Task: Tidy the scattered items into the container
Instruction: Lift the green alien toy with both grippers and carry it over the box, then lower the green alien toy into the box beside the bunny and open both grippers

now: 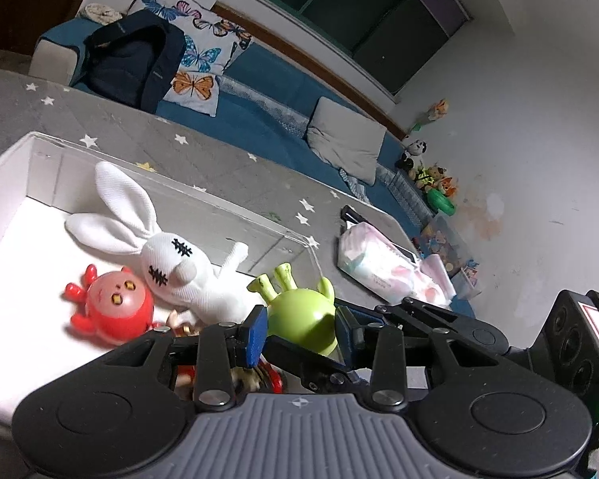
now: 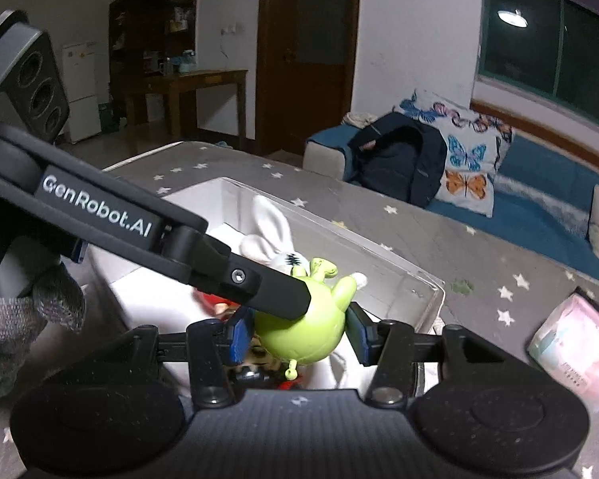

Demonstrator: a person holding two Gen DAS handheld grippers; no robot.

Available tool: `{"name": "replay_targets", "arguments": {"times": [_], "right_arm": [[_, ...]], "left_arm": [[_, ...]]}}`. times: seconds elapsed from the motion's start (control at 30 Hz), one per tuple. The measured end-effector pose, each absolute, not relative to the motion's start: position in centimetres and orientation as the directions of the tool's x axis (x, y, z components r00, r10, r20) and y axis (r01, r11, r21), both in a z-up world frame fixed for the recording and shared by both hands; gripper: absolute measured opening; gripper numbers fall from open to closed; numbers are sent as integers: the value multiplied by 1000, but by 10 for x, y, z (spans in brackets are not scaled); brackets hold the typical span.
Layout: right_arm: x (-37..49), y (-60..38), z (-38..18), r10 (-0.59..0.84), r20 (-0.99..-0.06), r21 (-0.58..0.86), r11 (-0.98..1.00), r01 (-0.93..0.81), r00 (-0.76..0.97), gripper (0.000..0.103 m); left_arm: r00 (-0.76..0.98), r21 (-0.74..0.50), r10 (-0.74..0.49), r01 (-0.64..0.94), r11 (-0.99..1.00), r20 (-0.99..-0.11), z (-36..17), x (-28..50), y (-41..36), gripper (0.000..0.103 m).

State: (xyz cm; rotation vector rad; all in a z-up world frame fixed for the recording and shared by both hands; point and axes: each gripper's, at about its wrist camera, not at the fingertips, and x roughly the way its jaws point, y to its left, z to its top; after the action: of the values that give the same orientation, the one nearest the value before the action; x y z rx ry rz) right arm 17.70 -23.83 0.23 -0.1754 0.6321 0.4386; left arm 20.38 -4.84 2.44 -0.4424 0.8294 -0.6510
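Grey star-printed cloth [image 2: 439, 239] covers the work surface, with a blue sofa and butterfly cushions behind it.

Both hand-held tools meet at one item: a smooth, glossy, round lime-green plastic figure with stubby limbs [image 2: 305, 327]. The left gripper [image 1: 301, 329] has blue pads on either side of the figure and appears clamped on it. The right gripper [image 2: 299, 337] brackets the same figure; its left pad looks in contact, while the right pad shows a slight gap, so its grip cannot be confirmed.

Directly ahead of and below both tools lies the clear-walled plastic container with white floor [image 1: 219, 203]. Inside rest a soft white knitted rabbit with stitched eyes [image 1: 167, 255] and a shiny red hard-plastic round creature [image 1: 114, 307].

Judgement: the figure is at the container's near edge. Being round and slick, it may squirt from flat pads; one gripper should yield before the other lowers it onto bare floor short of the rabbit.
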Motion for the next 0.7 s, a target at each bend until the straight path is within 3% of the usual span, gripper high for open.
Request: {"name": "replay_targets", "arguments": {"times": [0.4, 0.7], "right_arm": [[204, -254, -25, 353, -651, 46, 902, -429, 672, 50], [199, -255, -25, 351, -647, 46, 904, -425, 677, 59]], "left_arm": [[470, -624, -685, 307, 718, -557, -3, 228, -52, 38], [463, -635, -684, 288, 717, -563, -9, 227, -50, 39]]}}
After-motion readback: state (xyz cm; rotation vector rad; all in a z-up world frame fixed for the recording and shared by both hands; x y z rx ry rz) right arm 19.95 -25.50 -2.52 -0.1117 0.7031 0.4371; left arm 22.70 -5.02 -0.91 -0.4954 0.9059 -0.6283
